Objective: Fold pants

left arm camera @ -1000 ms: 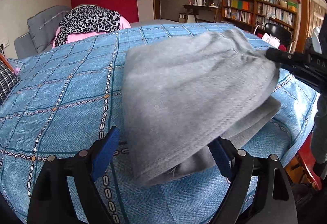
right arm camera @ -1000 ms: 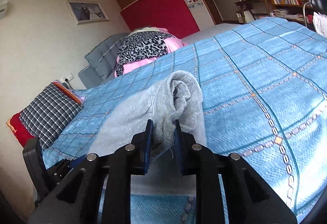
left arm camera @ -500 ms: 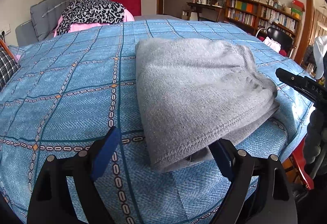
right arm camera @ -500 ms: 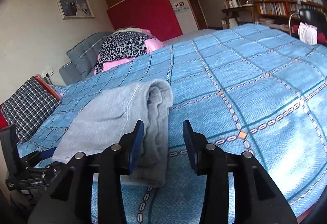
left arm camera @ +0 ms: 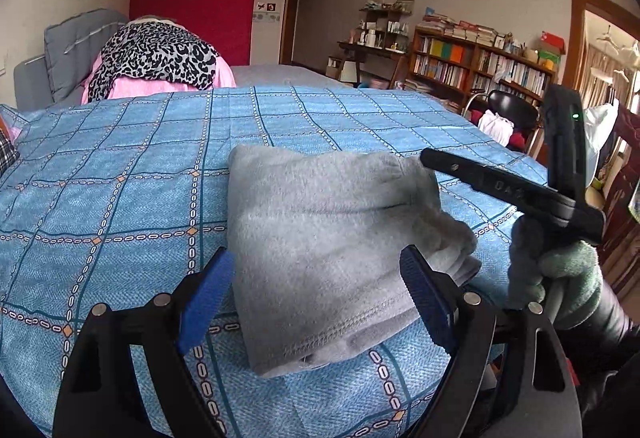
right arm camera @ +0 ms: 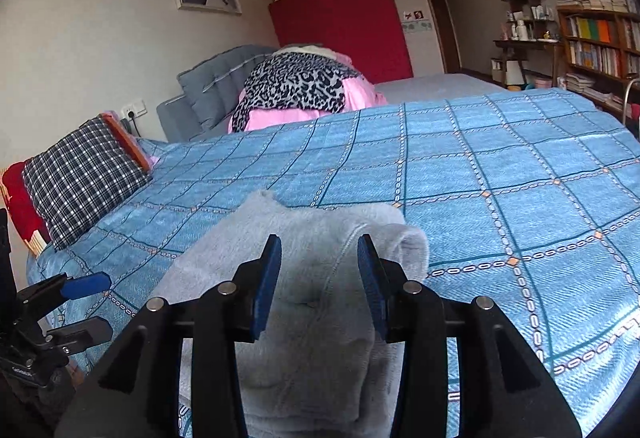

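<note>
Checked pillow [right arm camera: 80, 174]: dark plaid, propped at the left edge of the bed, red cloth behind it

Bedspread [left arm camera: 120, 206]: blue, gridded with teal lines and chain-pattern bands, covering the whole bed

Leopard-print cloth [left arm camera: 152, 54]: heaped on pink fabric at the far end of the bed, against a grey padded headboard [left arm camera: 72, 50]

Left gripper [left arm camera: 316, 302]: jaws spread wide, blue pads clear of the fabric on either side; nothing held; it hangs above the near hem of the pants

Pants [left arm camera: 328, 246]: grey, soft knit, folded into a compact stack lying flat on the bedspread near the bed's front edge; stitched hem toward the left wrist camera, thicker rolled layers at the right end

Right gripper [right arm camera: 320, 278]: jaws partly open, having just been opening; pads stand apart over the rolled end of the pants, not pressing on it

Gloved hand [left arm camera: 560, 278]: grey-green glove, gripping the right gripper's handle, right of the pants

Bookshelf [left arm camera: 480, 62]: along the far right wall, packed with books; black chair [left arm camera: 512, 110] before it
</note>
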### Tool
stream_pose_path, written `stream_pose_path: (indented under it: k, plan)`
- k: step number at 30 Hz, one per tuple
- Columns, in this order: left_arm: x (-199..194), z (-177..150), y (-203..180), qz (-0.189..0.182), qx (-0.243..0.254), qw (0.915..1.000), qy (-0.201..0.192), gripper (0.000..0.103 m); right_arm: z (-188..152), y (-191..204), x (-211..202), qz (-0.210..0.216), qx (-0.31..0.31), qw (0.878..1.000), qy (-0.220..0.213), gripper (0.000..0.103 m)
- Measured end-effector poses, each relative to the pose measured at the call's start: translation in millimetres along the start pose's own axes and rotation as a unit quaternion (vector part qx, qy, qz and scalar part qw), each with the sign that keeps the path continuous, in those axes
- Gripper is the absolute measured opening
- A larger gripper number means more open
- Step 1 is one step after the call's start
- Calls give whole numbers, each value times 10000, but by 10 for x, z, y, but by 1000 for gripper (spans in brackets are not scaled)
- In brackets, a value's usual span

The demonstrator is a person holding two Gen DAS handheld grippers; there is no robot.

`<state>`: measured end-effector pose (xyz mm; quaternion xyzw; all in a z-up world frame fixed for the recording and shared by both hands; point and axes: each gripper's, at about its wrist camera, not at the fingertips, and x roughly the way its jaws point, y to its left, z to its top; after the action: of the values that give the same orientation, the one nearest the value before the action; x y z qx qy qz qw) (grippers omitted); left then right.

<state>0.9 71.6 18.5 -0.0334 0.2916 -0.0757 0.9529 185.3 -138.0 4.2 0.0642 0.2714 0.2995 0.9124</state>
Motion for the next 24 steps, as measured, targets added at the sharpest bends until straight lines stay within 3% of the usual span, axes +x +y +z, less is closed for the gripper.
stream_pose_path:
  k: [10, 24]
  plan:
    - [550, -18, -150, -87, 15, 9980, 625, 78, 29, -190, 508, -195, 79, 9987, 474, 41]
    - [716, -118, -212, 13, 169, 9974, 698, 78, -1, -419, 820, -806, 212, 9918, 966, 41]
